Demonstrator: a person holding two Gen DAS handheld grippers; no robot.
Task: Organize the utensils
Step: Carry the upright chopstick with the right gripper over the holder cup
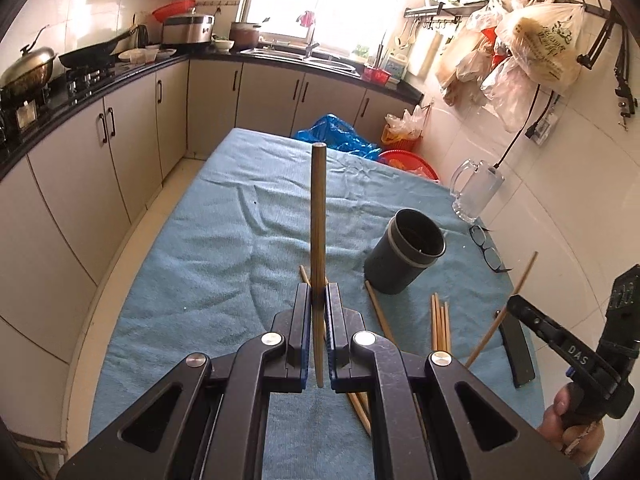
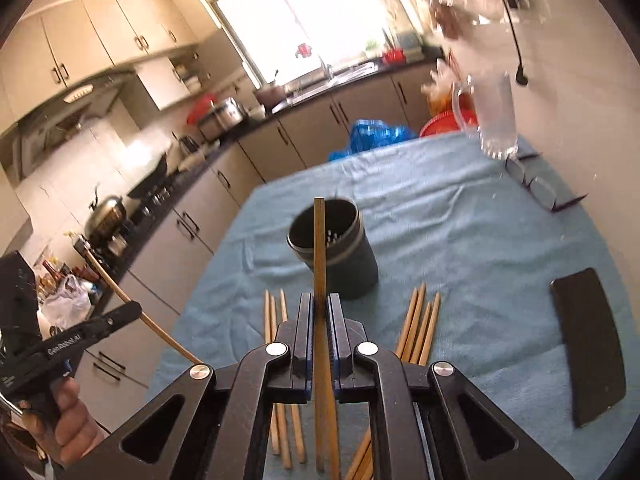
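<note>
My left gripper (image 1: 319,292) is shut on a round wooden chopstick (image 1: 318,208) that sticks out ahead above the blue towel (image 1: 224,248). A dark cylindrical holder (image 1: 404,252) stands to its right, with loose chopsticks (image 1: 440,324) lying in front of it. My right gripper (image 2: 320,300) is shut on a flat-sided chopstick (image 2: 319,248) just short of the holder (image 2: 332,248). More loose chopsticks (image 2: 420,324) lie on both sides below it. Each view shows the other gripper at its edge, shut on its chopstick: right gripper (image 1: 514,304), left gripper (image 2: 136,308).
A glass mug (image 1: 476,190), folded glasses (image 1: 486,248) and a black phone (image 2: 588,344) lie along the towel's right side by the tiled wall. Kitchen counters and cabinets (image 1: 100,128) run along the left and far side. Blue and red bags sit beyond the table.
</note>
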